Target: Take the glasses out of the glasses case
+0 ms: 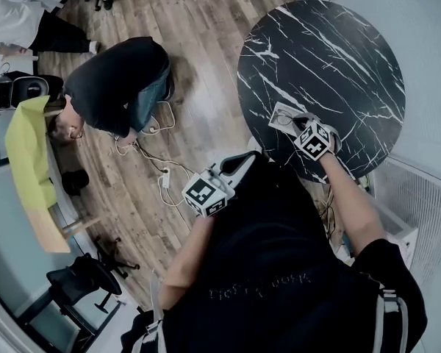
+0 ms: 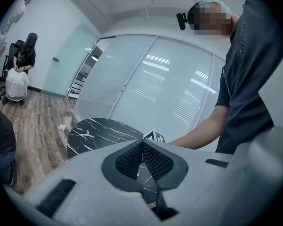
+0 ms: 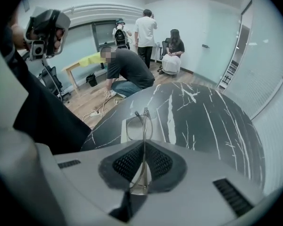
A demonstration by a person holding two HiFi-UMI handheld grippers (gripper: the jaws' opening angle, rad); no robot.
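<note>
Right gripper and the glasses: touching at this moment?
Touching. In the right gripper view, the right gripper has its jaws shut on the thin frame of the glasses, whose lens sticks out beyond them.

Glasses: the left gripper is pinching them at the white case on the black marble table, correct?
No, not the left. The right gripper pinches the glasses at the white case on the black marble table, as the right gripper view shows. The left gripper is shut on nothing.

No text can be read anywhere. In the head view, faint pale lettering runs across the person's black shirt, too blurred to make out. The white marker cubes carry only black-and-white square patterns, no letters.
</note>
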